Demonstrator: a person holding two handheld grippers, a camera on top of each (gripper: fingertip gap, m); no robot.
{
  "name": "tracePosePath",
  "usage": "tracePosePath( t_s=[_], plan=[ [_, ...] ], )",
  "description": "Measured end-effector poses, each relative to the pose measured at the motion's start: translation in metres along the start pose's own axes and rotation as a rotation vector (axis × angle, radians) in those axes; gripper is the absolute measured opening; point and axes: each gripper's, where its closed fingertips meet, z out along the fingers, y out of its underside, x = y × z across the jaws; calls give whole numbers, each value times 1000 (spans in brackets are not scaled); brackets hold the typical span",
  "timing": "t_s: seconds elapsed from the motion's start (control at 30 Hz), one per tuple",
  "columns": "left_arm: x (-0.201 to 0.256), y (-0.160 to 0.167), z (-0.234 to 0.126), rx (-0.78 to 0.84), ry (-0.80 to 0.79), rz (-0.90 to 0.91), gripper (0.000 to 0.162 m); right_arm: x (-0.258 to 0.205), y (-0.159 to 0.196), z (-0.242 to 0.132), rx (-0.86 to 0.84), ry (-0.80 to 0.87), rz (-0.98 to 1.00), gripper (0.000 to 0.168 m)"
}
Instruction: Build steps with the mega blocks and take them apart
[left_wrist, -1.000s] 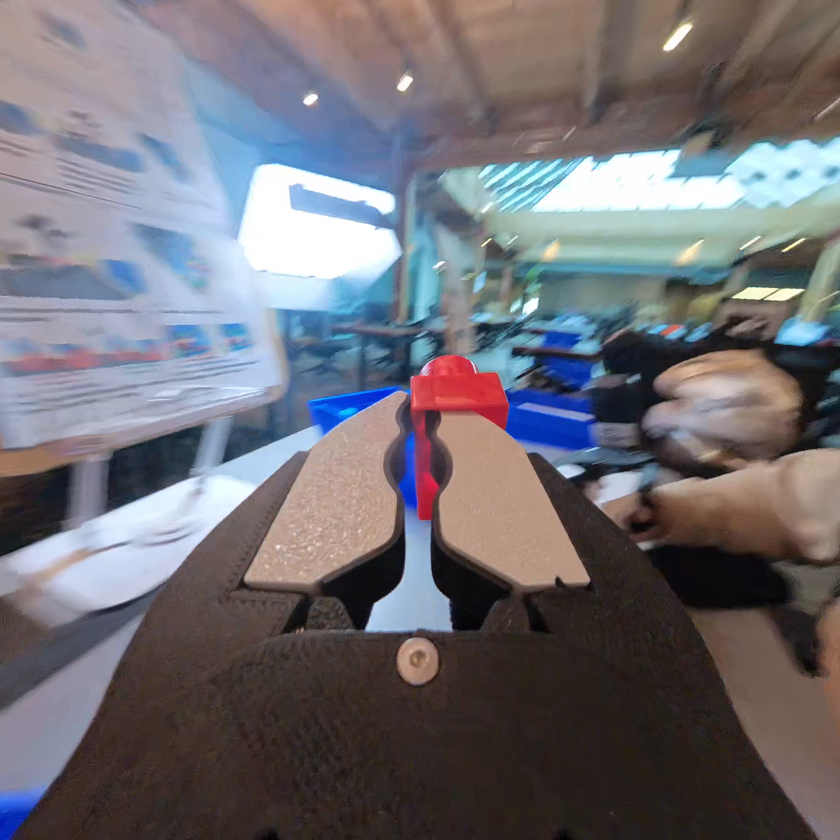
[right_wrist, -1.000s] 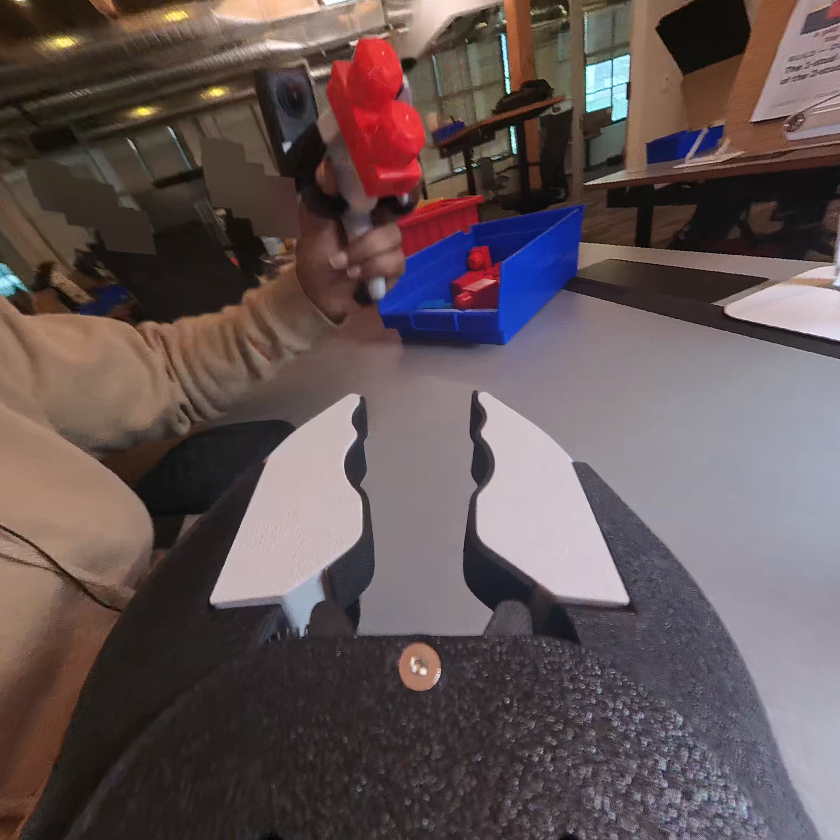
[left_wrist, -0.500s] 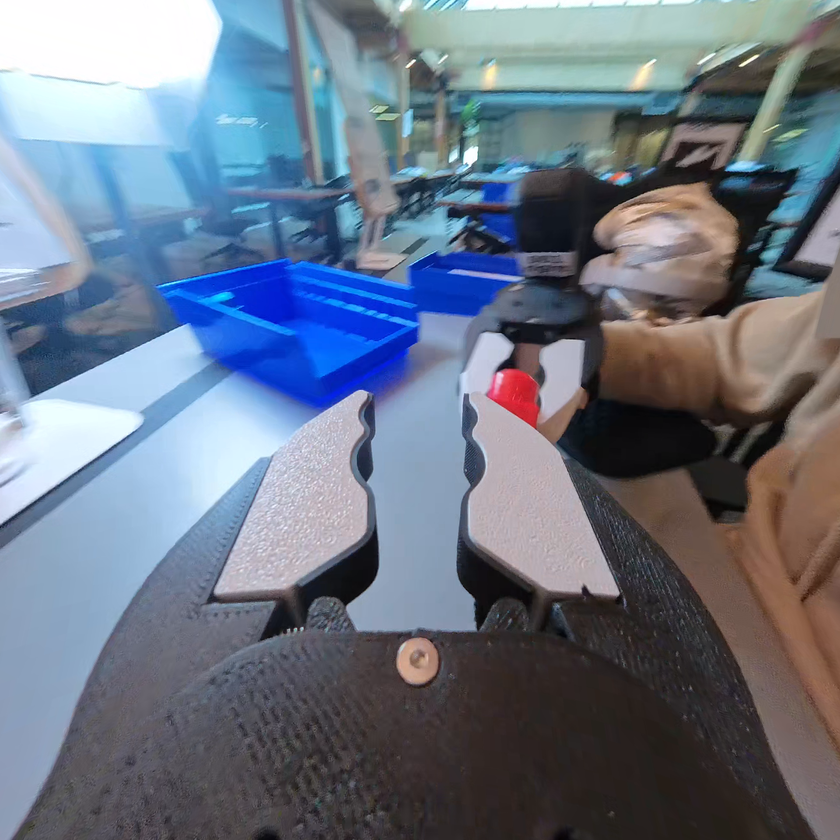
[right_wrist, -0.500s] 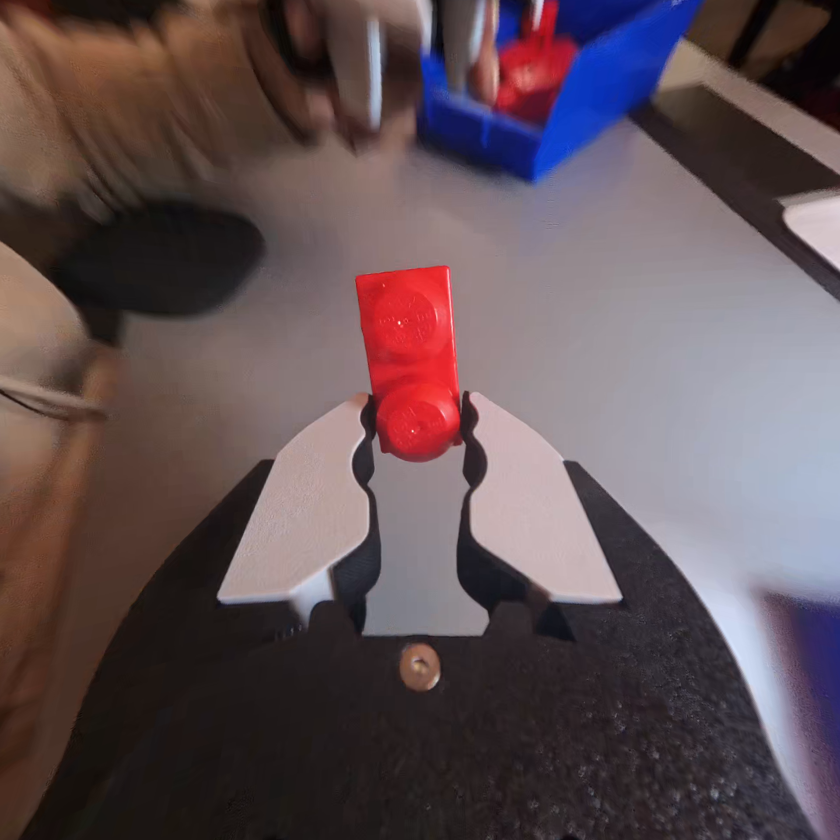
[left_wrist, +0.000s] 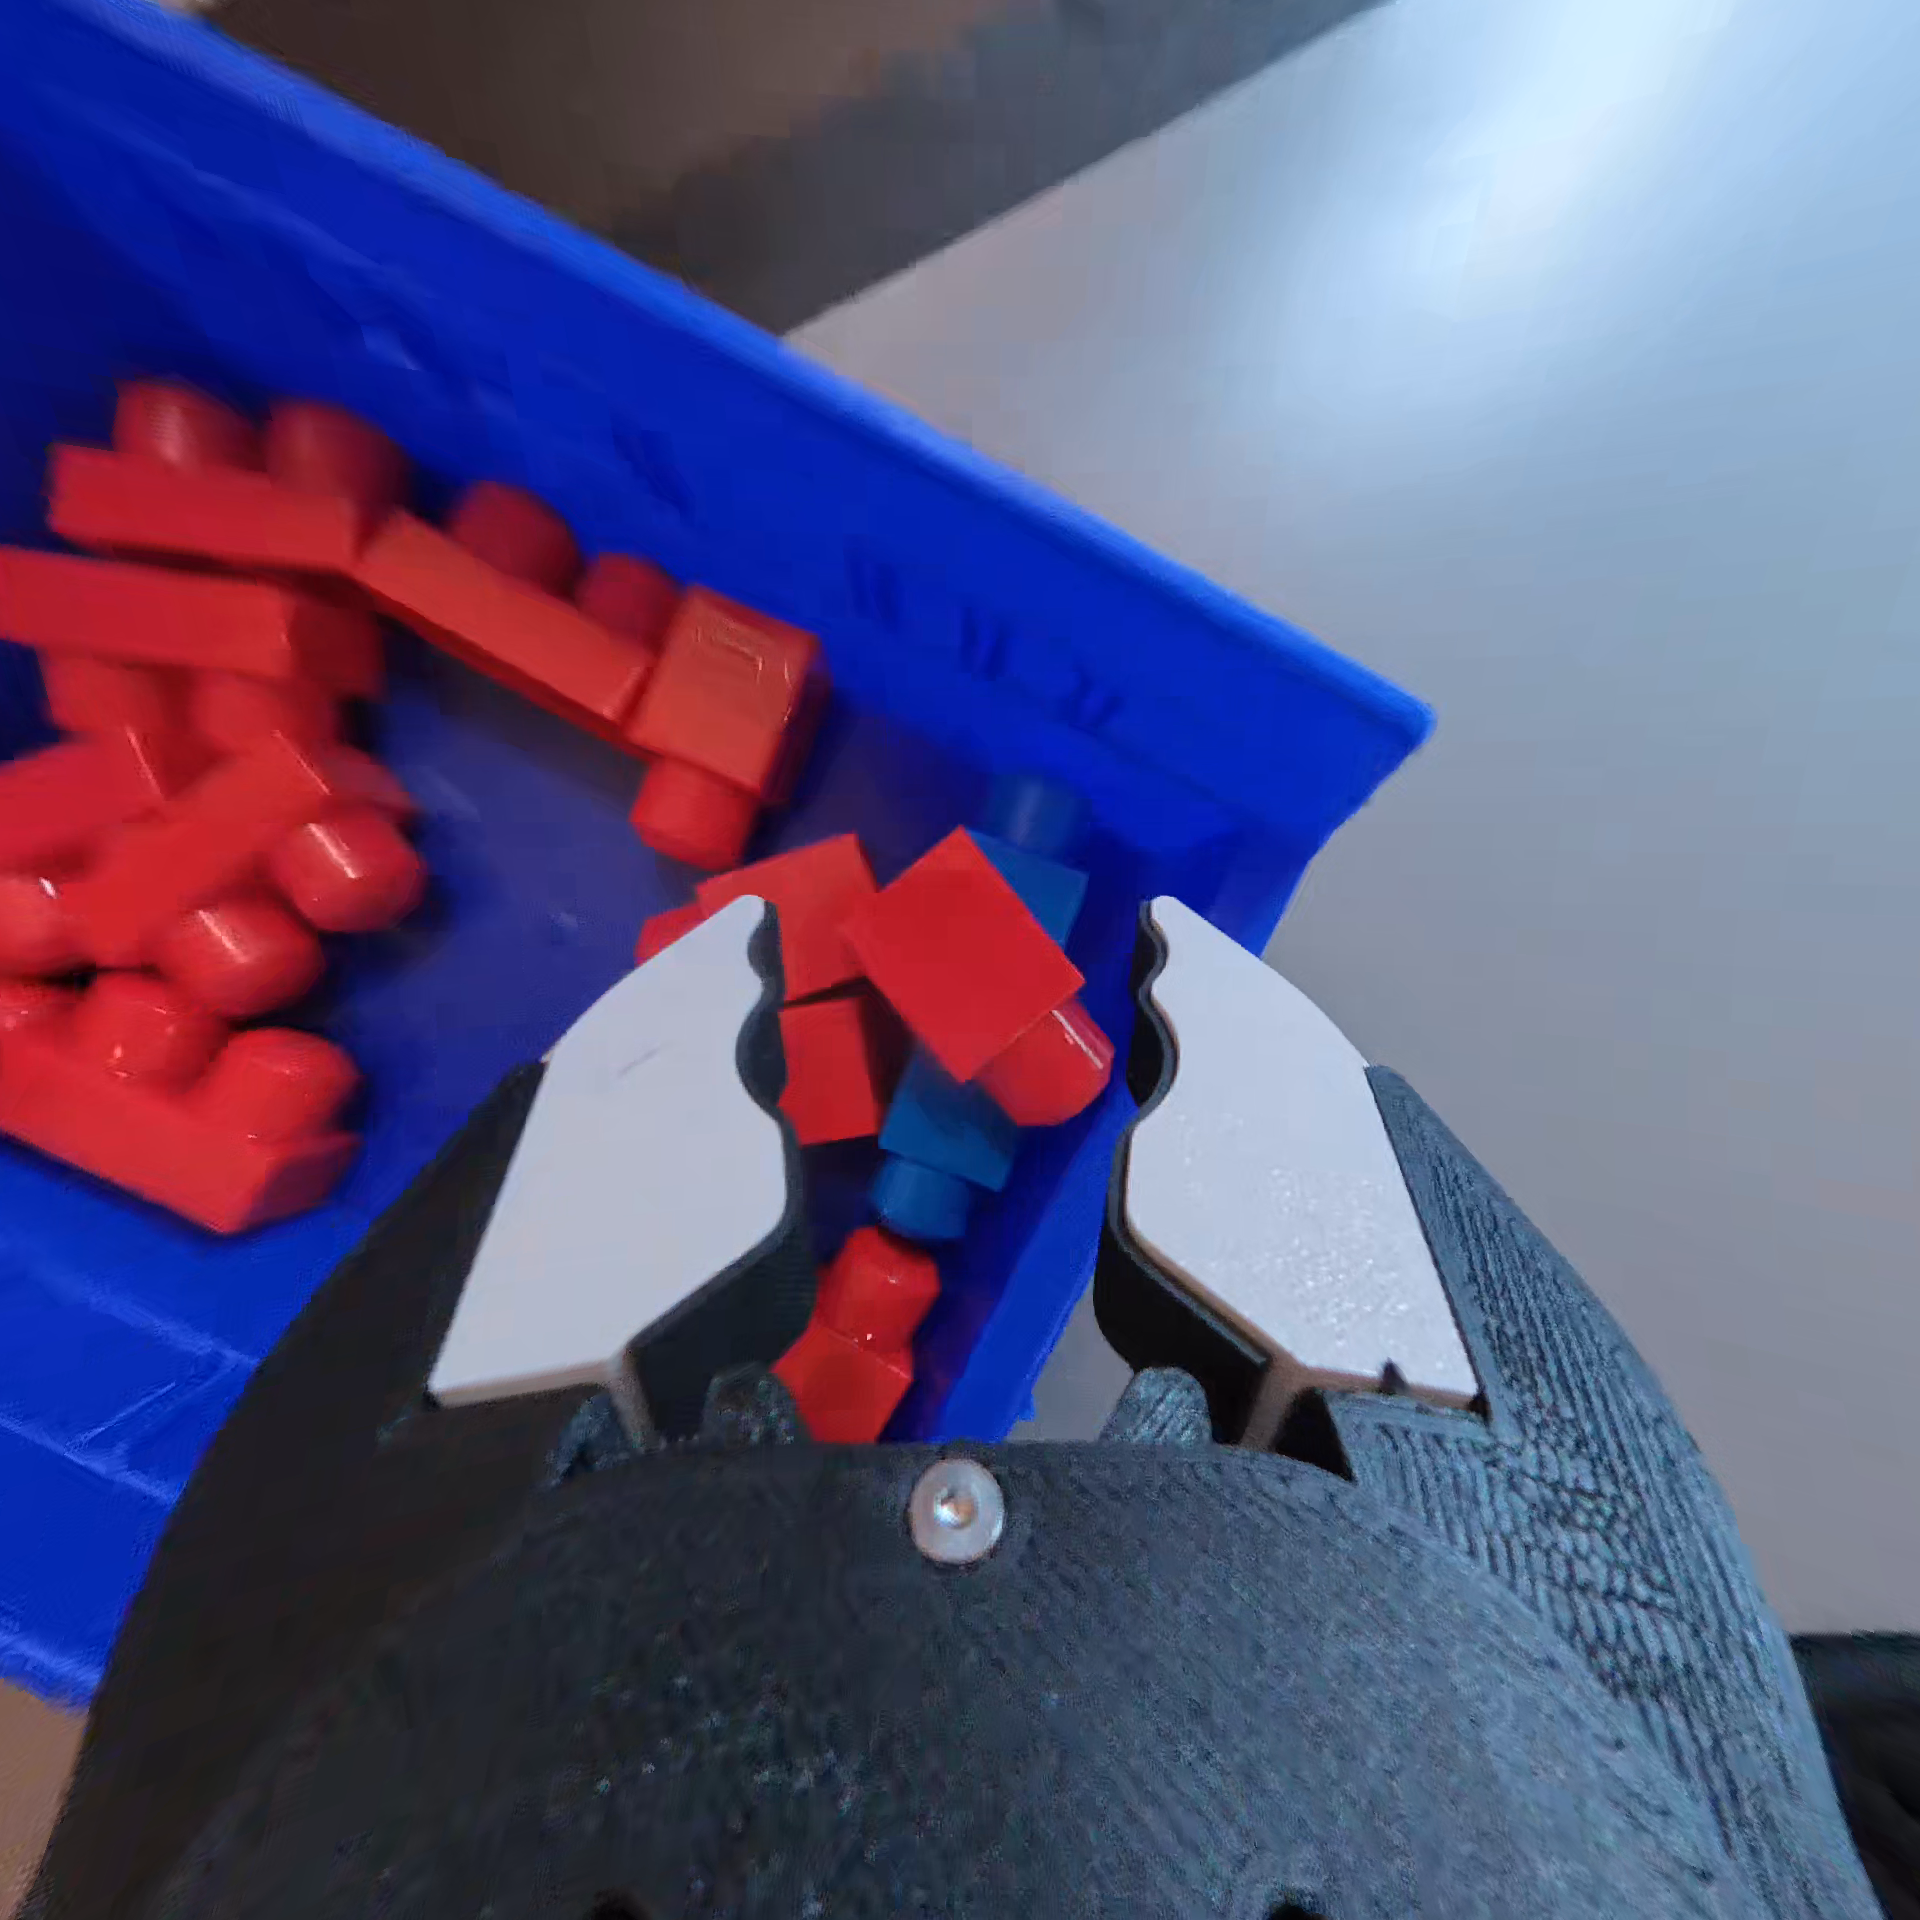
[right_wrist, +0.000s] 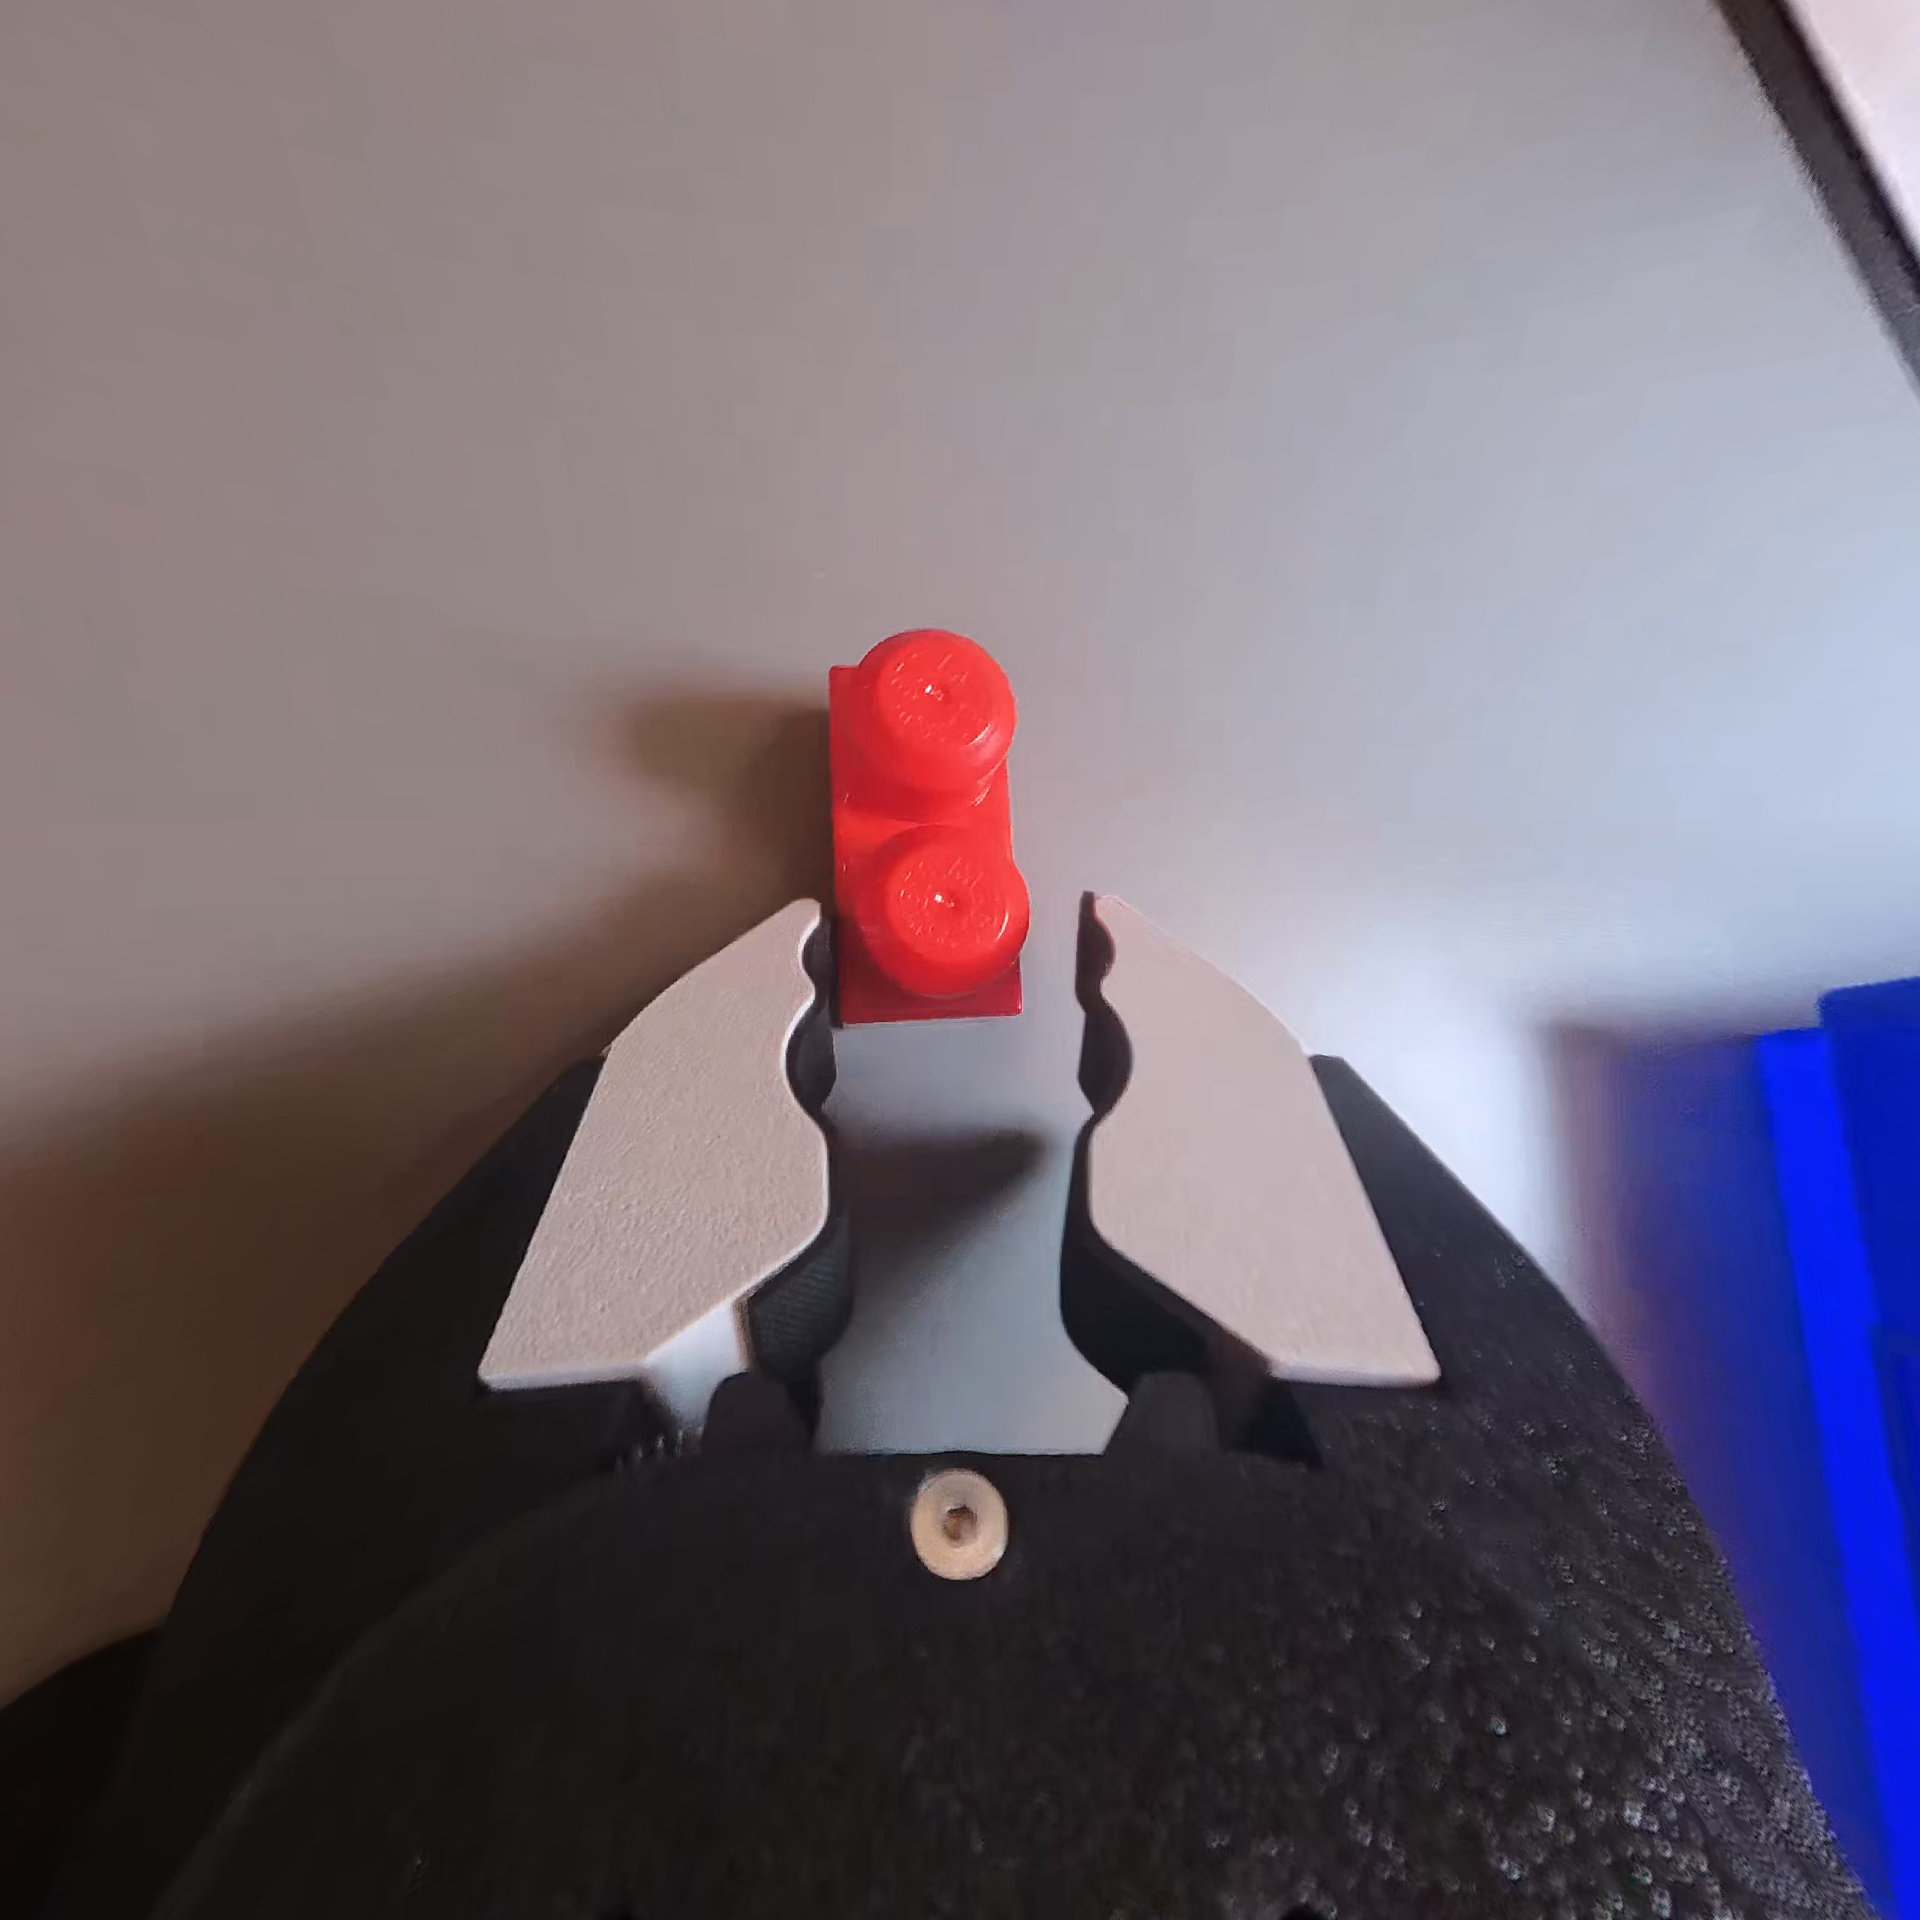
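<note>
In the right wrist view a red two-stud block (right_wrist: 925, 831) stands studs-up on the grey table (right_wrist: 935, 312), with its near end between my fingertips. My right gripper (right_wrist: 948, 904) is open: the left pad (right_wrist: 727, 1039) is against the block's side and a clear gap separates the block from the right pad. In the left wrist view my left gripper (left_wrist: 954, 914) is wide open above the corner of a blue bin (left_wrist: 727, 416). A red one-stud block (left_wrist: 961, 951) lies loose on other blocks below the fingers, with neither pad touching it.
The bin holds several red blocks (left_wrist: 208, 831) and a few blue blocks (left_wrist: 940, 1132). Grey table shows beyond the bin's right wall (left_wrist: 1558, 520). A blurred blue bin (right_wrist: 1849, 1247) is at the right edge of the right wrist view. The grippers' ends are close to 40 cm from one another.
My left gripper let go of the red block it pinched, opened wide and moved down over the bin. My right gripper closed on the two-stud block, lowered it to the table and opened.
</note>
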Motion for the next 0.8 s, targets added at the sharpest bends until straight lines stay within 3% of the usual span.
tracePosePath(
  t_s=[0.17,0.27,0.33,0.4,0.53,0.7,0.8],
  plan=[
    [-11,7,15,-39,-94,74,43,14,-19,-15,141,73,36,44],
    [6,-19,-10,154,-104,153,41,19,-38,-28,265,118,45,44],
    [40,-41,-36,358,-44,198,41,15,-57,-38,374,112,64,44],
    [100,-61,-67,606,124,251,40,4,-79,-49,507,53,110,44],
    [227,-71,-117,997,508,231,40,-32,-120,-64,758,-218,296,44],
    [344,-54,-132,1170,800,225,40,-59,-149,-71,905,-542,542,55],
    [370,-47,-126,1176,832,249,40,-63,-152,-82,971,-651,601,39]
  ],
)
